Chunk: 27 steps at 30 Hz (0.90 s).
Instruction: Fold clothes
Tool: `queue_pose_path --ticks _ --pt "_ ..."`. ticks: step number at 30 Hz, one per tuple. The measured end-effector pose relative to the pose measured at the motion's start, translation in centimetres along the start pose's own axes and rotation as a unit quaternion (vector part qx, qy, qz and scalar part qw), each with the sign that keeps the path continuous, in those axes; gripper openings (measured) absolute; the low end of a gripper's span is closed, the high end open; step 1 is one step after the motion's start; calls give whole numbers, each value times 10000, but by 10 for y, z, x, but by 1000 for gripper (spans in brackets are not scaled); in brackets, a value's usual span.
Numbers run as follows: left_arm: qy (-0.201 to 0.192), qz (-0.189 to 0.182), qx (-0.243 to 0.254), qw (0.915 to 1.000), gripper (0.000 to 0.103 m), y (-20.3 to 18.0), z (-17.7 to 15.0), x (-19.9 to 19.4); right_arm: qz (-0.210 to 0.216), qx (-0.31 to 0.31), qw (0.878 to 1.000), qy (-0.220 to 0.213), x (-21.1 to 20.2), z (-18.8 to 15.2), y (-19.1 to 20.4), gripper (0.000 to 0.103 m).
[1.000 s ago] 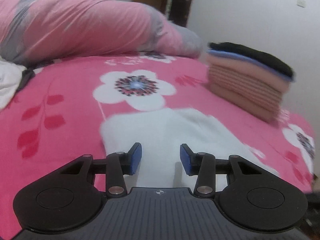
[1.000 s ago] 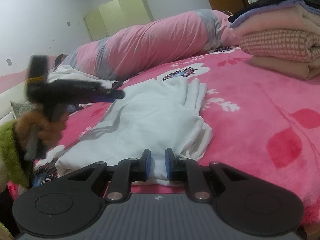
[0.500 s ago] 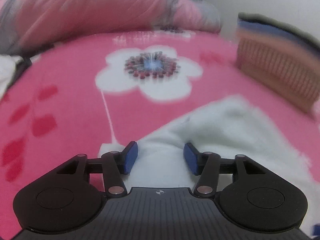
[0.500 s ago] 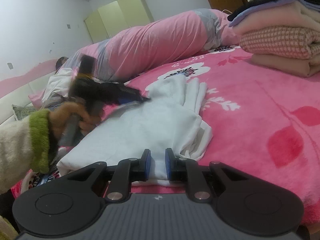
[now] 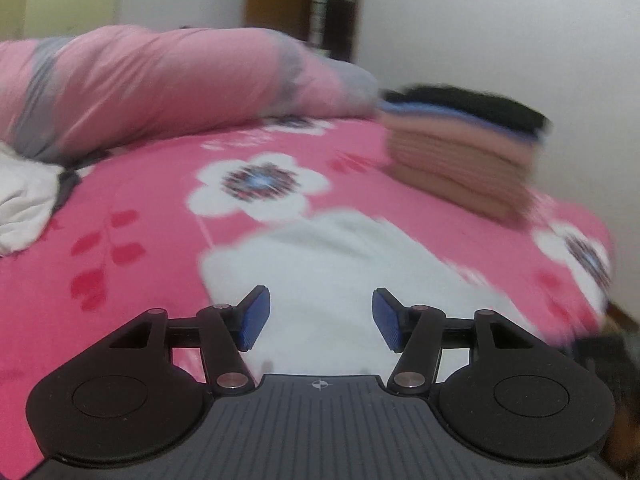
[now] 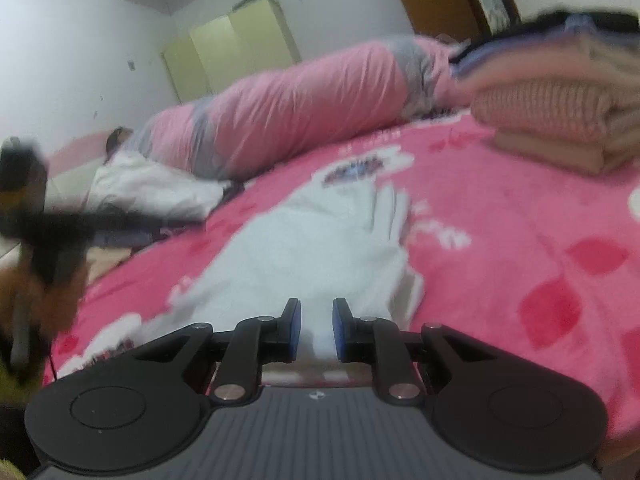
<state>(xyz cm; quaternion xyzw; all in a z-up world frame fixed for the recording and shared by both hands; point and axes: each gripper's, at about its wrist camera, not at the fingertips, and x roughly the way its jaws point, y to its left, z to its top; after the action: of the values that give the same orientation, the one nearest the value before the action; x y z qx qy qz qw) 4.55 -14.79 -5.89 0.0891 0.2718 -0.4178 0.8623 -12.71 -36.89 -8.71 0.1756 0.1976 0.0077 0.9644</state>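
Left gripper jaws wide apart, nothing between the blue pads, hanging over the near end of the white folded cotton garment. Right gripper jaws narrowly apart, gripping nothing, white cloth showing through the gap; a second ago they sat closer together. Garment lies flat, mid-bed, on the pink floral fleece blanket. No readable writing or brand (only a small crosshair mark on each gripper body). Stack of folded beige, blue and black clothes far right, well apart from the garment. Rolled pink-grey duvet behind. Half a second ago the left gripper was low against the cloth; now it is raised and pulled back, its hand off at the bed edge, blurred
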Motion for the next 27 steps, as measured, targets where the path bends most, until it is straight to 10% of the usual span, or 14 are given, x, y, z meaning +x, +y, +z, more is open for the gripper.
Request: queue_pose_path --ticks 7,19,27 --pt "337 92 584 9977 57 -39 -56 6 -724 -350 9951 570 19 -11 1 17" --pt "294 173 592 9977 57 -40 -58 1 -719 -511 9960 136 30 61 8 19" --pt "264 99 655 9975 57 -37 -61 0 -1083 -1074 9797 1304 126 73 -20 19"
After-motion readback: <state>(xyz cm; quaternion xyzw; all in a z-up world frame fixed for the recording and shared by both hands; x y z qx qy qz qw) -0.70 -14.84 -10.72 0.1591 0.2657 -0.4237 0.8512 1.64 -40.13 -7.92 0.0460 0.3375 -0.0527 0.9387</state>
